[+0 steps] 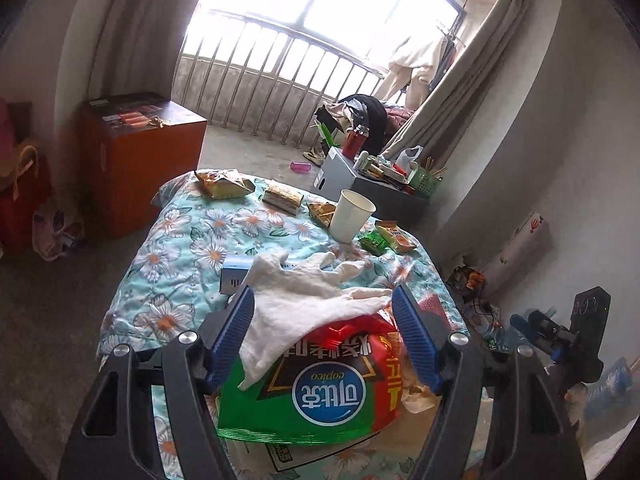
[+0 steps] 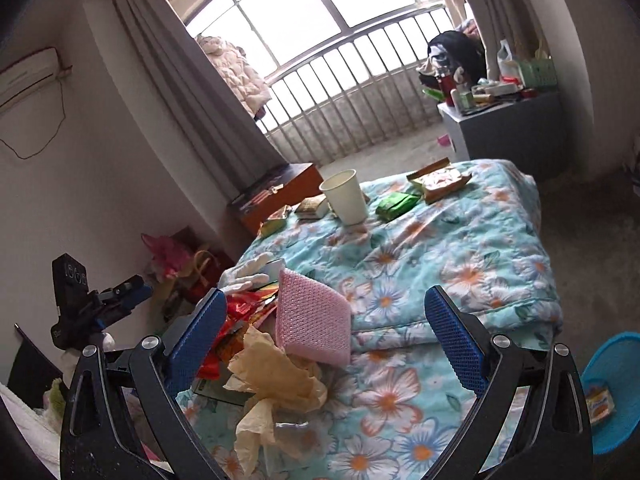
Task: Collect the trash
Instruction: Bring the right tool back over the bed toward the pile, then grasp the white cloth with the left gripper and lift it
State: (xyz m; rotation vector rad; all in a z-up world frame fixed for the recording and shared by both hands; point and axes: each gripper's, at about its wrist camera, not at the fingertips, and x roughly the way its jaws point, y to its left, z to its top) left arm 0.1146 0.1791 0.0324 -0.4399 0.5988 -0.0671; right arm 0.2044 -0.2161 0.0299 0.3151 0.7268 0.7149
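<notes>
1. the left gripper (image 1: 323, 320) hovers with its blue fingers spread on either side of a red and green snack bag (image 1: 316, 384) on a flowered quilt (image 1: 184, 248); the pads do not seem to press on the bag.
2. a white glove (image 1: 308, 292) lies across the top of the bag, toward 12 o'clock from it.
3. the right gripper (image 2: 328, 336) stands wide open and empty over the same quilt.
4. between its fingers, nearer the left one, a pink sponge (image 2: 312, 320) stands tilted; crumpled tan paper (image 2: 276, 384) lies just beside it at 7 o'clock.
5. a white paper cup (image 2: 346, 196) stands upright at 12 o'clock, with a green packet (image 2: 396, 205) at its 3 o'clock and more wrappers (image 2: 438, 179) beyond.
6. a blue basket (image 2: 612, 396) sits on the floor at 4 o'clock, one wrapper inside.
</notes>
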